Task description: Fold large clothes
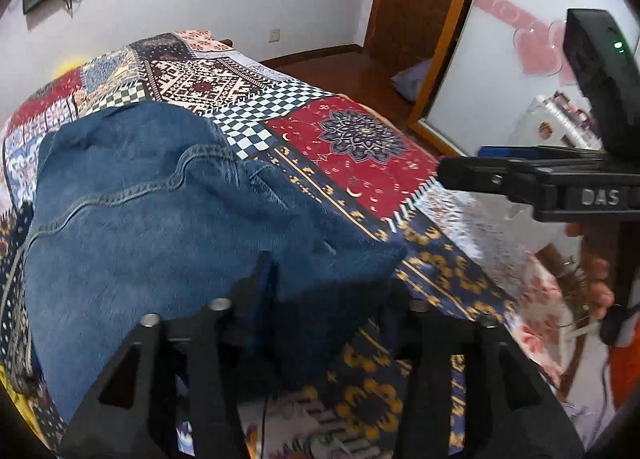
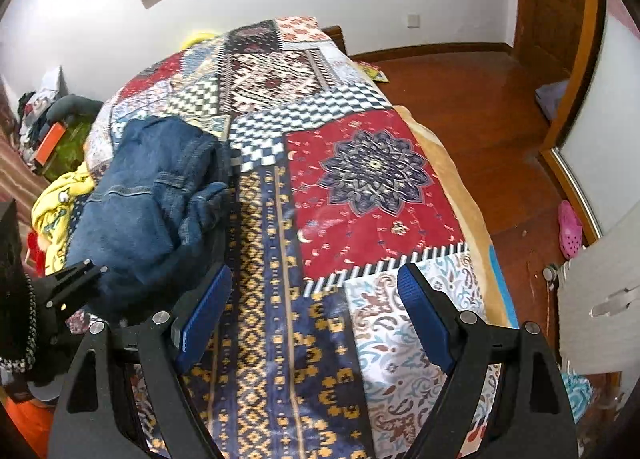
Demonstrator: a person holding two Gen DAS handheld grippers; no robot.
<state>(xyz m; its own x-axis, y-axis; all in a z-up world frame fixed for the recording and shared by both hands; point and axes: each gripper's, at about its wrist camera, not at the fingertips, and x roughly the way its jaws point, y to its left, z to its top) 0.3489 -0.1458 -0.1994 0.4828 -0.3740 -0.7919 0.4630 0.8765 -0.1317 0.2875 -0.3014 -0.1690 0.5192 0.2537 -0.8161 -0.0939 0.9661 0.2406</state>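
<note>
the blue denim garment (image 1: 152,219) lies bunched on the patchwork blanket (image 1: 360,147) that covers the bed, toward its left side in the right wrist view. the left gripper (image 1: 324,299) sits right at the near edge of the denim, fingers apart, with a fold of cloth between them; it is blurred there, so whether the pads press on it i cannot tell. the right gripper (image 2: 316,323) hovers over bare blanket beside the garment, its blue pads (image 2: 208,315) wide apart and empty.
</note>
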